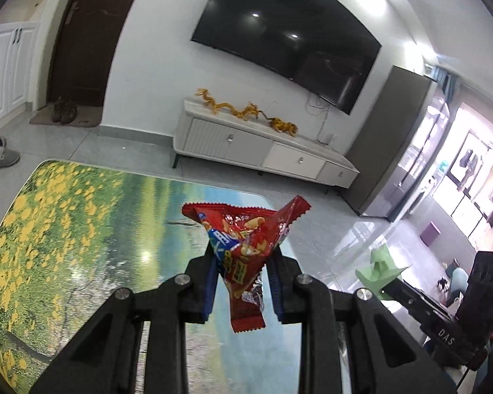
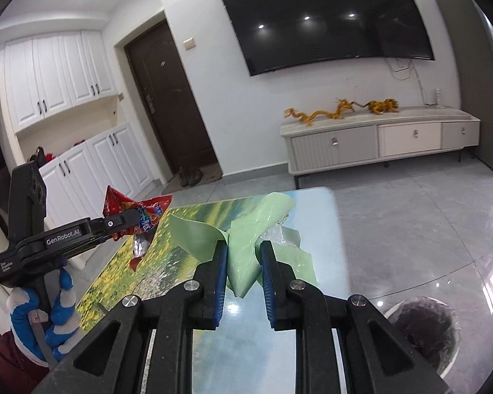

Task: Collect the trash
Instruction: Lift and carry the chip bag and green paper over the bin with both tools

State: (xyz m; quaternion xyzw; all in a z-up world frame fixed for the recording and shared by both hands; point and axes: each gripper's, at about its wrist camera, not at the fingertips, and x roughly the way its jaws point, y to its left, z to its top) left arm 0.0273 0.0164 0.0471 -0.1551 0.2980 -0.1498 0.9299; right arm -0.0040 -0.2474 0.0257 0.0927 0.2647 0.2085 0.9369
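My left gripper (image 1: 243, 262) is shut on a crumpled red snack wrapper (image 1: 246, 239) and holds it above the table. The same gripper and the red wrapper (image 2: 138, 210) show at the left of the right wrist view. My right gripper (image 2: 244, 259) is shut on a crumpled pale green wrapper (image 2: 246, 246), lifted above the table. The green wrapper (image 1: 379, 267) also shows at the right of the left wrist view. A round trash bin (image 2: 427, 328) with a dark liner stands on the floor at the lower right, below the table edge.
The table (image 1: 82, 229) has a flower-and-lake print top. A white TV cabinet (image 2: 378, 141) with gold dragon figures stands against the far wall under a wall TV (image 2: 325, 16). A brown door (image 2: 167, 98), shoes and white cupboards are at the left.
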